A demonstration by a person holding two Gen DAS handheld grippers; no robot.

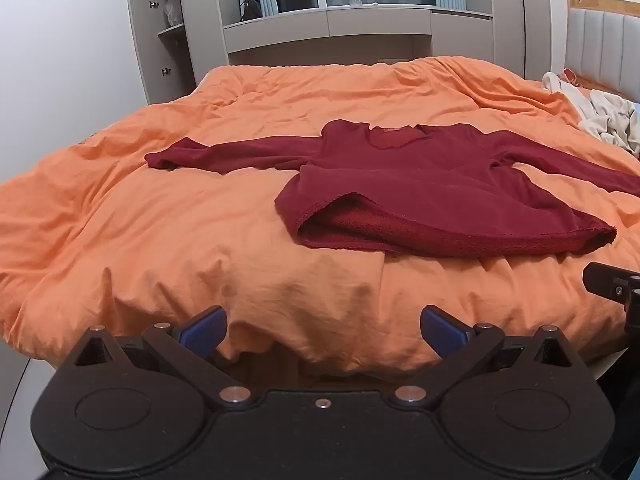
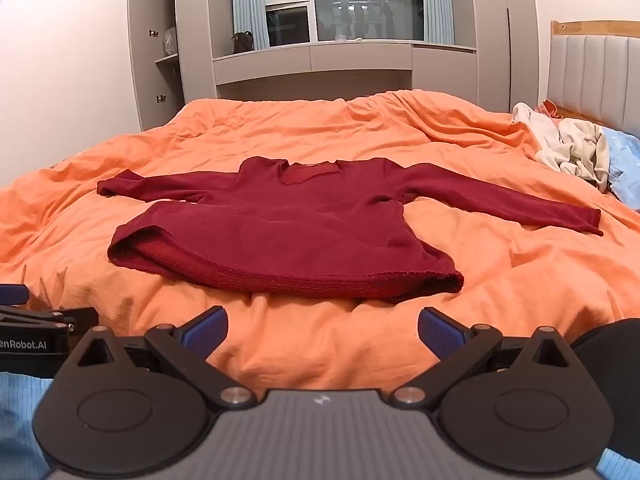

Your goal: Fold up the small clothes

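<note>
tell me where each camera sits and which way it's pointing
Left wrist: on the left hand-held gripper, jaws open, tilted down over the orange duvet; the red sweater lies ahead to the right, the other gripper's tip at the right edge.
Right wrist: on the right hand-held gripper, jaws open, sweater nearly centred, left gripper at the left edge.
Shared: sweater, duvet, pale clothes pile, window.

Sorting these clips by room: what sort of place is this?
A bedroom, most likely: a bed with an orange duvet, a padded headboard, and a built-in wardrobe by the window.
</note>
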